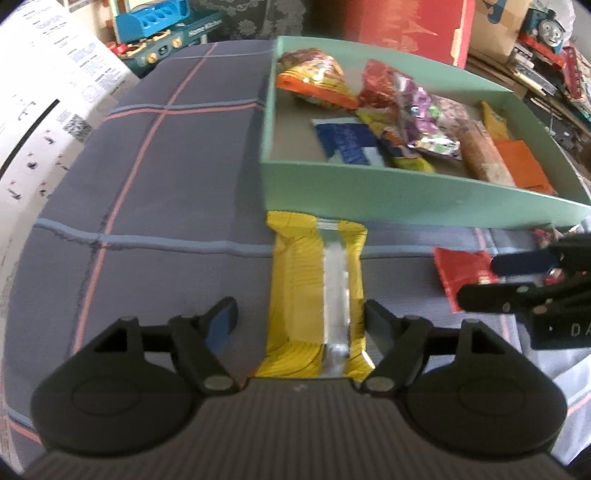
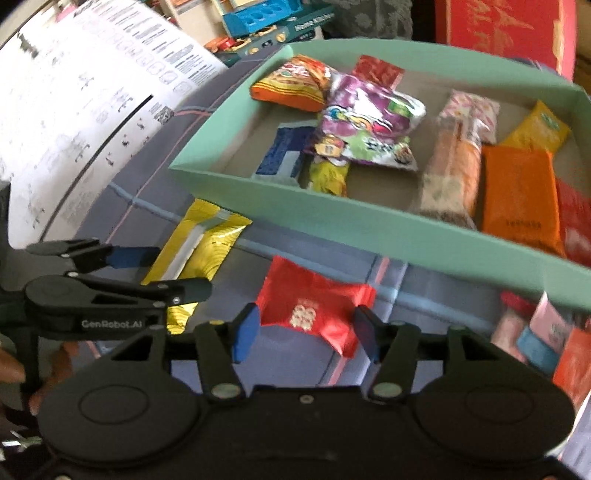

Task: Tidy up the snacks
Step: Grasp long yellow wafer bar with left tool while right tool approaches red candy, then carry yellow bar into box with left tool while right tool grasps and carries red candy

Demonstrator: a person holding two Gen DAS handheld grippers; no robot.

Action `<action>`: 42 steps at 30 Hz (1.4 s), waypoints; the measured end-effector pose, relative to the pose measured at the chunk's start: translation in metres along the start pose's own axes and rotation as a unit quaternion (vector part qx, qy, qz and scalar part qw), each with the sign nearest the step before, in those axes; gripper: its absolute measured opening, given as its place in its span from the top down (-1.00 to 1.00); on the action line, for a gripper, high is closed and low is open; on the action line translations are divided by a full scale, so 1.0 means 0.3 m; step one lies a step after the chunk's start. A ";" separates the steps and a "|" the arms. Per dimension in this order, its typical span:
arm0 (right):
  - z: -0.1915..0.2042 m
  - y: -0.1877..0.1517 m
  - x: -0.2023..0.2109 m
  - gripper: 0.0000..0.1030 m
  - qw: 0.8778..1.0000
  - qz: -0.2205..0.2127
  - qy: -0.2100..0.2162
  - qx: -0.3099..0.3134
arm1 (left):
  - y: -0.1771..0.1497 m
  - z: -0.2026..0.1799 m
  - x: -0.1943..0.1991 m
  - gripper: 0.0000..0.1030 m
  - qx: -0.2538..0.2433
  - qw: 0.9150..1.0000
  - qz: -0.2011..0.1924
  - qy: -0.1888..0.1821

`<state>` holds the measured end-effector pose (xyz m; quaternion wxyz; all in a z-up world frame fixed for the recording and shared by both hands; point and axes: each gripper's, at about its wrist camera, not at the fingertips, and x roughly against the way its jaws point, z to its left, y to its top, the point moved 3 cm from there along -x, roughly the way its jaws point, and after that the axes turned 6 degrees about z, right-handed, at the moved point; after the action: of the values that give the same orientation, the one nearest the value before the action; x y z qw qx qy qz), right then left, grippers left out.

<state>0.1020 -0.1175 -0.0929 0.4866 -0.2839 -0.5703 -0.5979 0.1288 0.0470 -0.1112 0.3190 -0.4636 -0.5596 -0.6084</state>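
A yellow snack bar (image 1: 299,280) with a silver seam lies on the plaid cloth, just in front of the green box (image 1: 406,199). My left gripper (image 1: 301,321) is open around its near end, with the left pad well clear of the wrapper and the right finger close to its edge. A red packet (image 2: 314,306) lies flat on the cloth between the blue pads of my right gripper (image 2: 306,332), which also stands open. The yellow bar (image 2: 210,240) and the left gripper (image 2: 162,273) appear at the left of the right wrist view. The green box (image 2: 332,218) holds several snack packets.
A large white printed sheet (image 1: 48,122) covers the left side. Toy sets (image 1: 162,26) and a red box (image 1: 406,26) stand behind the table. More loose packets (image 2: 539,332) lie on the cloth at the right, partly under the green box's edge.
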 end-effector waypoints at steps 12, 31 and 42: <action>0.030 0.064 -0.049 -0.34 0.999 0.010 0.020 0.036 | -0.006 0.034 0.006 -0.45 0.018 1.000 -0.001 0.004; 0.038 -0.018 0.012 0.32 1.000 0.001 -0.017 -0.005 | -0.010 0.008 0.058 0.08 0.009 1.000 -0.006 -0.029; -0.041 -0.025 0.215 0.32 0.996 -0.062 0.001 -0.068 | 0.026 -0.103 0.213 0.08 -0.019 0.997 -0.052 -0.060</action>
<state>0.0742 -0.1468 -0.0405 0.4289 -0.2798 -0.5442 -0.6645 0.1061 0.0239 -0.0477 0.2442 -0.4757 -0.5891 -0.6058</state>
